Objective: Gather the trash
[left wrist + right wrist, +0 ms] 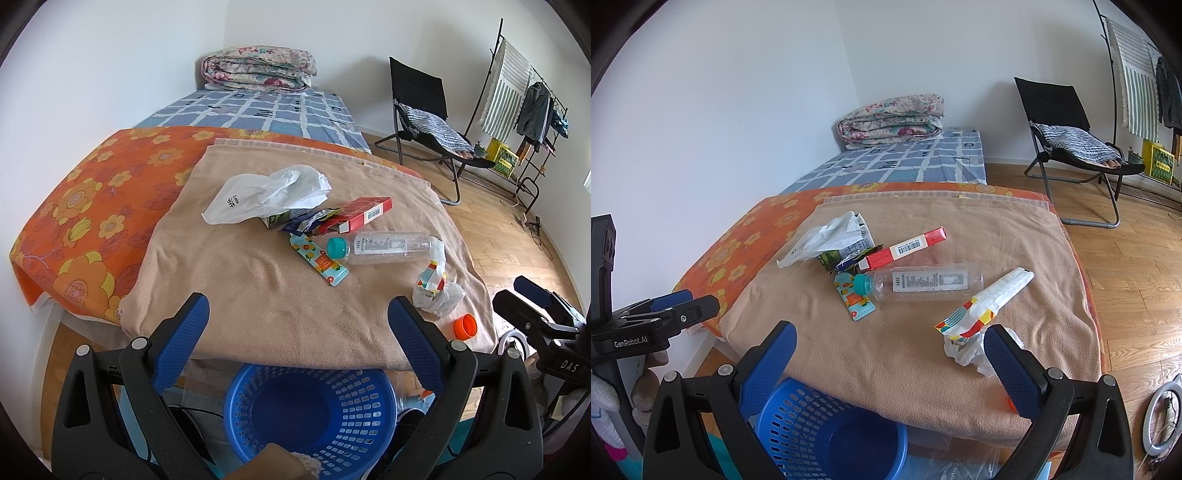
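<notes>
Both the left tool (297,325) and right tool (886,354) hang wide apart and empty above the blue basket (310,410), which looks nearly empty, while bottle (391,245), red box (364,214), plastic bag (266,194) and orange cap (464,326) lie uncollected on the bed beyond it.

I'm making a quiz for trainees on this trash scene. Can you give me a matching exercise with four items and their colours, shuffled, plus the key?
Items:
1. basket
2. bottle cap
3. long box
4. small cup

Colours:
A. orange
B. red
C. blue
D. teal

Pairs: 1-C, 2-D, 3-B, 4-A
</notes>
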`<act>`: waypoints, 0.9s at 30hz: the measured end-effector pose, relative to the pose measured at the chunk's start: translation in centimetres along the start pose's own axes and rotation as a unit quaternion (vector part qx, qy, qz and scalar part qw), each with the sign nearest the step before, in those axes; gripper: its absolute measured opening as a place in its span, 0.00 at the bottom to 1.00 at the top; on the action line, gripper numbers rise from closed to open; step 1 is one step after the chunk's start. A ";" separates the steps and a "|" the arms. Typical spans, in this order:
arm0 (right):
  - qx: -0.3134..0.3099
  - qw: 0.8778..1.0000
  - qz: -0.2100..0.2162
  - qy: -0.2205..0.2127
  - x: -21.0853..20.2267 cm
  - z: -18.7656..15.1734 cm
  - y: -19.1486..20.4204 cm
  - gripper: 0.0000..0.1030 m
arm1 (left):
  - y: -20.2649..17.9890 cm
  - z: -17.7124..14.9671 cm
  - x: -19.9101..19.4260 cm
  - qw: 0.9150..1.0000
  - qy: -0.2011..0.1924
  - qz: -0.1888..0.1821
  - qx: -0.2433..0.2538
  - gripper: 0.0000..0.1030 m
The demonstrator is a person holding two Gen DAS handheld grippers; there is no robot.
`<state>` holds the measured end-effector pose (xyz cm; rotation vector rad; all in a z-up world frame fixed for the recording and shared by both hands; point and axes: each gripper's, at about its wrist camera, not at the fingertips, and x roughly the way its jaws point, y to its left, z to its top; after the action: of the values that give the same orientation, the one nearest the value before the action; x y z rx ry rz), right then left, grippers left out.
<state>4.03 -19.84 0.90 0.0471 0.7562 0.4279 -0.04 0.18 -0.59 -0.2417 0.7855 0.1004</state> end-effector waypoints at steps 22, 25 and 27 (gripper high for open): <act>0.006 1.000 -0.005 0.016 0.7 -0.2 -0.4 1.00 | 1.5 0.3 -0.5 1.000 -0.004 0.023 0.009 0.96; 0.007 1.000 -0.005 0.020 1.0 -0.2 -0.3 1.00 | 1.6 0.3 -0.7 0.999 -0.006 0.031 0.009 0.96; 0.003 1.000 -0.007 0.026 1.2 -0.2 -0.3 1.00 | 2.0 0.3 -0.7 0.999 -0.002 0.033 0.010 0.96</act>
<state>4.79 -19.62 -0.09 0.0360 0.8094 0.4153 -0.70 2.22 -0.30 -0.1969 0.7908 0.1562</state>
